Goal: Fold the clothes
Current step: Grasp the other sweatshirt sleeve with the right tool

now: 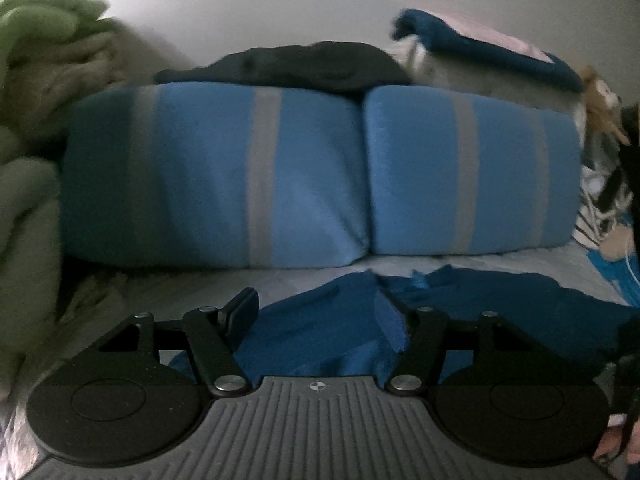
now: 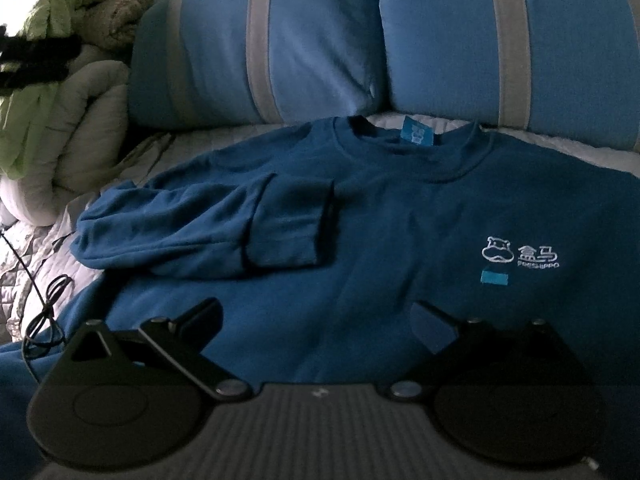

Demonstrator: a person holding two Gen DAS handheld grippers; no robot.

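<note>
- Pale quilted bedding [image 2: 400,124] covers the bed, and two light-blue pillows with grey stripes [image 2: 280,40] lean along its far side, filling the right wrist view from about 11 to 1 o'clock.
- A heap of green and beige blankets [image 2: 60,60] lies at 10 o'clock in both views.
- In the left wrist view, a dark garment [image 1: 300,66] rests on top of the pillows at 12 o'clock, with a blue and pink fabric pile [image 1: 500,56] at 1 o'clock.
- A thin black cable [image 2: 44,304] loops over the bedding at 8 o'clock in the right wrist view.
- The blue sweatshirt [image 2: 360,260] lies front-up on the bed, its collar towards the pillows at 12 o'clock, a white hippo logo at 3 o'clock.
- One sleeve [image 2: 200,228] is folded across the chest, its cuff pointing towards the centre, at about 9 o'clock.
- The right gripper [image 2: 316,316] hangs over the lower part of the sweatshirt, fingers spread wide with nothing pinched between them.
- The left gripper [image 1: 316,304] hangs over blue sweatshirt fabric at 6 o'clock, fingers parted and holding nothing.
</note>
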